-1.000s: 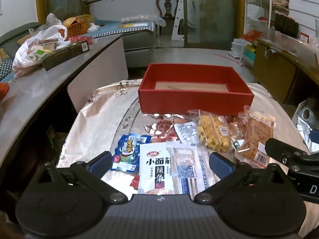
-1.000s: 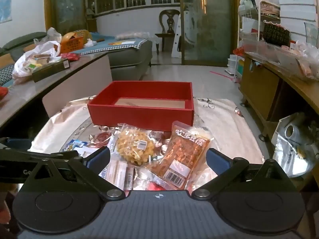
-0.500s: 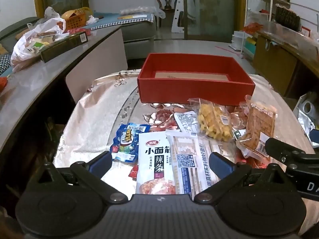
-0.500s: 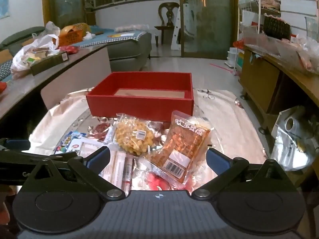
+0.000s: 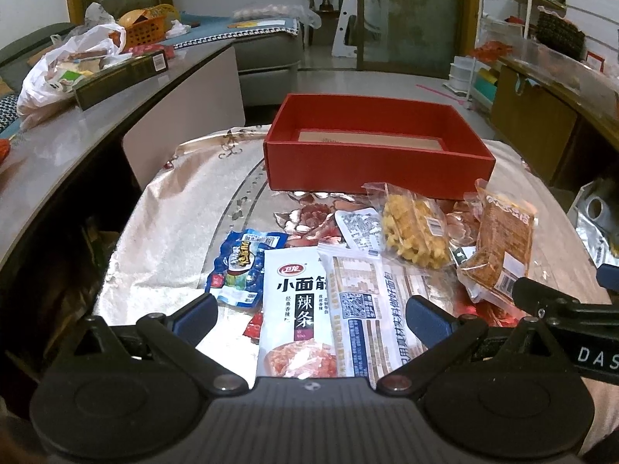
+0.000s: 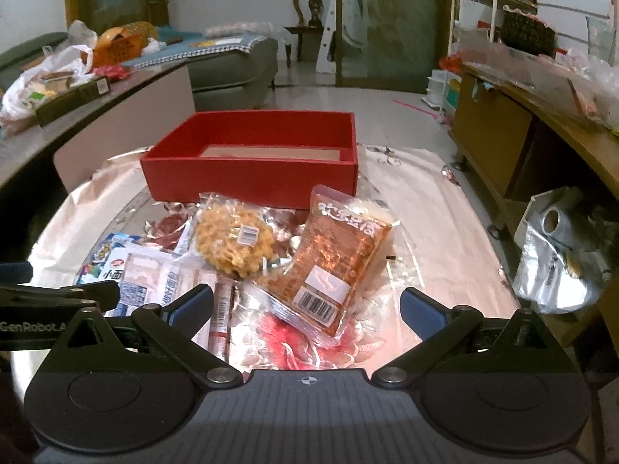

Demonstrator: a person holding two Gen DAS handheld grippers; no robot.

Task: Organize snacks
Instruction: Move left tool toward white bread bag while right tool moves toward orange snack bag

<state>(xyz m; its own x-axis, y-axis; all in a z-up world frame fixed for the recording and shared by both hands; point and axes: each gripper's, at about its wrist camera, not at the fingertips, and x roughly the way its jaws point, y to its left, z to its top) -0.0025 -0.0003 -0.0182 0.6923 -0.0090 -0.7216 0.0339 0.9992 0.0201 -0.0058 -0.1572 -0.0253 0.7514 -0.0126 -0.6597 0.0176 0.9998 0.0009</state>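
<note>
One red box (image 5: 379, 170) is seen, along with at least six snack packets: one yellow (image 5: 414, 232), one orange (image 6: 332, 259), one blue (image 5: 241, 266), three white.

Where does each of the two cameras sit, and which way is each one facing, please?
Left wrist: on the left gripper, low over the table's near left, facing the red box; its open fingers and the right gripper's finger show.
Right wrist: on the right gripper, further right, facing the same way; its open fingers and the left gripper's finger show.
Shared: the red box, the yellow snack bag and the orange snack pack.
</note>
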